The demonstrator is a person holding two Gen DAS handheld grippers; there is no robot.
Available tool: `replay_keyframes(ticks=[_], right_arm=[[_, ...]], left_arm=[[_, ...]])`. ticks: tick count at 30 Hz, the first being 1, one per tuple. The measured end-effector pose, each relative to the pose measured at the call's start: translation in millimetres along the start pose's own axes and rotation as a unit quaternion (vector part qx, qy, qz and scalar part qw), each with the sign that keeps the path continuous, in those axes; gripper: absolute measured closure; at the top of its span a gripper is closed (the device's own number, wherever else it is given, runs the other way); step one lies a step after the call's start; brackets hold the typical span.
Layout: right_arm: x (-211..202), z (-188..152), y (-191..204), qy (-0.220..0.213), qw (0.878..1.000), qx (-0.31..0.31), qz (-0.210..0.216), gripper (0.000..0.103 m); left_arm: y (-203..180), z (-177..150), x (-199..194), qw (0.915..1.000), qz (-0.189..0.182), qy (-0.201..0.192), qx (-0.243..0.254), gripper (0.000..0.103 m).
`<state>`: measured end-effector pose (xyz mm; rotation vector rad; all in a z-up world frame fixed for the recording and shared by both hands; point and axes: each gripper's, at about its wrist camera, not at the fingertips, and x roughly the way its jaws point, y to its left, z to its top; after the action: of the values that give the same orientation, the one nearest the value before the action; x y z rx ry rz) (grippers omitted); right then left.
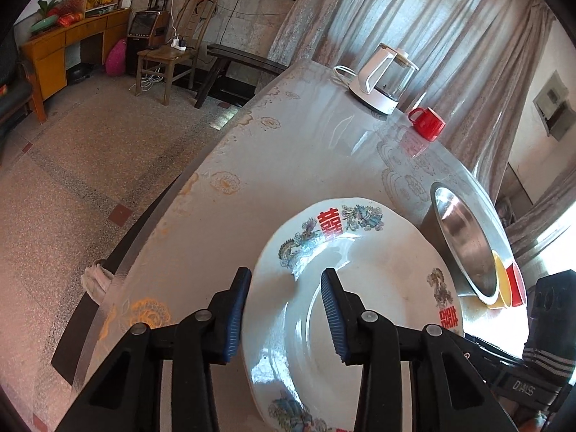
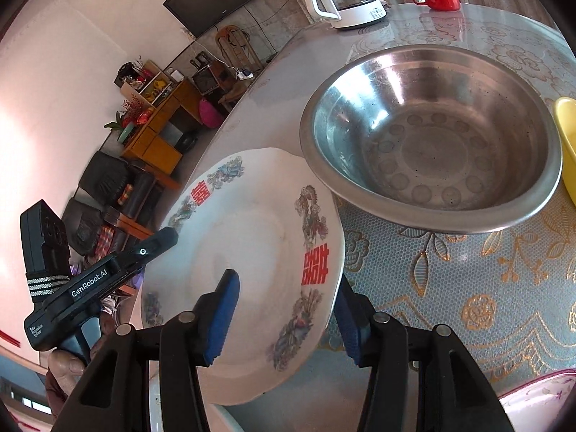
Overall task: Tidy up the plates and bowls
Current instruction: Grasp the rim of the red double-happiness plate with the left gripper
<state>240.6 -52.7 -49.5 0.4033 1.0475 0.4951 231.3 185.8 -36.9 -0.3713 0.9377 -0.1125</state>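
A white plate [image 1: 360, 288] with red characters and dragon prints is held tilted above the table; it also shows in the right wrist view [image 2: 252, 252]. My left gripper [image 1: 286, 289] straddles its left rim with jaws wide apart, one finger under and one over. My right gripper [image 2: 288, 309] straddles the opposite rim the same way. Neither pair of pads visibly presses the plate. A steel bowl [image 2: 432, 136] stands just beyond the plate, its rim over the plate's far edge. It also shows in the left wrist view [image 1: 464, 237].
A yellow bowl [image 2: 567, 144] sits right of the steel bowl, with a red one [image 1: 516, 284] beside it. A white kettle [image 1: 381, 79] and a red mug [image 1: 426, 122] stand at the table's far side. Another plate's rim [image 2: 154, 403] lies below.
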Motion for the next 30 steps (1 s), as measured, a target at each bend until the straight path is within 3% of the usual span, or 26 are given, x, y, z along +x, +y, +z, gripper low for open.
replay_keyframes(ticks=[16, 22, 30], right_arm=[[2.9, 3.2, 7.6, -0.001, 0.999, -0.037, -0.026, 0.050], [6.5, -3.4, 23.7, -0.003, 0.991, -0.097, -0.088, 0.050], [-9.8, -12.1, 26.3, -0.013, 0.988, -0.122, -0.093, 0.055]], left_arm=[[-5.9, -13.2, -5.1, 0.9998, 0.009, 0.016, 0.006, 0.067], [-9.9, -16.6, -6.9, 0.9995, 0.025, 0.015, 0.008, 0.066], [-22.4, -32.1, -22.8, 0.9970, 0.051, -0.005, 0.058, 0.066]])
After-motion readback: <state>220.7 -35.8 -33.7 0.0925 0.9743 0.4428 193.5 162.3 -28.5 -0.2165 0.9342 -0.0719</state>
